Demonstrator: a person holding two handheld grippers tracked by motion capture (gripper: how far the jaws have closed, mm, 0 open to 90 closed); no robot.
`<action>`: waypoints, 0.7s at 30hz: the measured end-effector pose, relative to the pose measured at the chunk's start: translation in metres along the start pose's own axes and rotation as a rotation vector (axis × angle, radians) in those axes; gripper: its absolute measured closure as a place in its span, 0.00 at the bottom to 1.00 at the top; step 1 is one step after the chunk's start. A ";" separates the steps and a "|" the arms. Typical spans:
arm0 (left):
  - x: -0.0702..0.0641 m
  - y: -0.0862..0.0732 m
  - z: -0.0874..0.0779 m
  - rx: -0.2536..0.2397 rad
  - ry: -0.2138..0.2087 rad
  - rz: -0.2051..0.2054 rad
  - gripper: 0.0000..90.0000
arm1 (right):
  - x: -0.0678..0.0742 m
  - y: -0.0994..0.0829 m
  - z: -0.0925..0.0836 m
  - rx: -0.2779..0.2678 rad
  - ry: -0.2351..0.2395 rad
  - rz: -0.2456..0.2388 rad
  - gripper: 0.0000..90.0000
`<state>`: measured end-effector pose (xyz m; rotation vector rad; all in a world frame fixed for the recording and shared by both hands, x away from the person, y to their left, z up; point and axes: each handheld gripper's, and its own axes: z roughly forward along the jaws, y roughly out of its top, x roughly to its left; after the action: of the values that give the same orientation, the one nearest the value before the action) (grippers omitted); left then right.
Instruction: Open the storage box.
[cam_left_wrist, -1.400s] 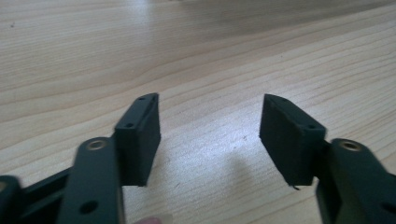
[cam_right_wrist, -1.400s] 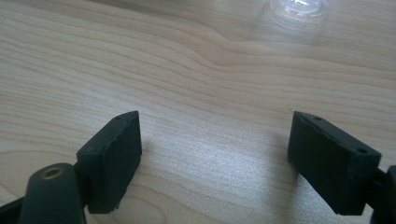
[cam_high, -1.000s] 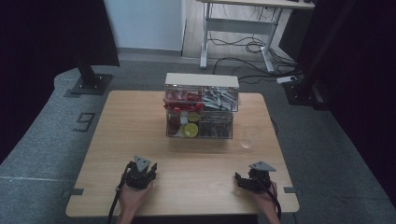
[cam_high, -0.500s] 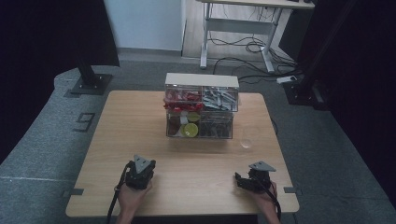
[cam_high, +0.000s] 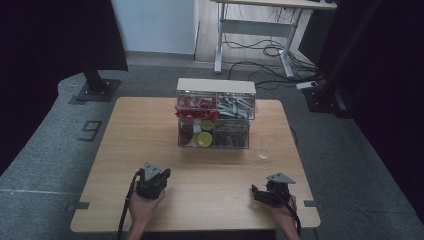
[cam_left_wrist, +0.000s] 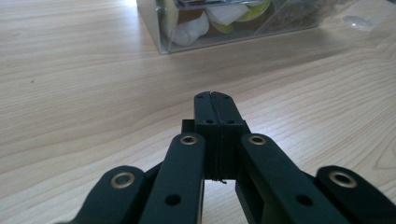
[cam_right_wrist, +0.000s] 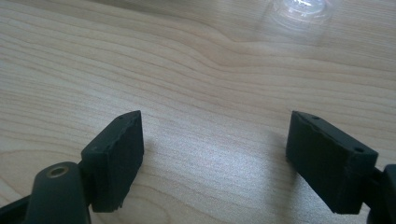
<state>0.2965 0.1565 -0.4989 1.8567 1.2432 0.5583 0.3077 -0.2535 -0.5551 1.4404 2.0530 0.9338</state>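
Wooden table (cam_high: 125, 150). A clear plastic drawer organizer (cam_high: 215, 114) stands toward the far edge, centred; upper compartments hold red pieces and grey metal parts, lower ones yellow-green and dark items. A small clear cup (cam_high: 265, 148) sits on the table just beside the organizer's near right corner.

Left gripper (cam_left_wrist: 215, 109) — near the table's near edge, left of centre, held in a hand (cam_high: 144, 209); jaws pressed together, nothing between them.

Right gripper (cam_right_wrist: 212, 140) — near the near right corner; jaws spread wide, empty, bare wood between them, the cup ahead.
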 end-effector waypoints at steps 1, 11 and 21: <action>-0.002 0.003 0.002 0.003 -0.009 0.002 1.00 | 0.000 0.000 0.000 0.000 0.000 0.000 0.22; -0.012 0.015 0.013 0.013 -0.049 0.010 1.00 | 0.000 0.000 0.000 0.000 0.000 0.000 0.22; -0.016 0.030 0.016 0.014 -0.073 0.002 1.00 | 0.000 0.000 0.000 0.000 -0.002 0.001 0.22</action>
<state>0.3181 0.1304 -0.4826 1.8738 1.1999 0.4795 0.3078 -0.2534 -0.5551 1.4424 2.0509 0.9327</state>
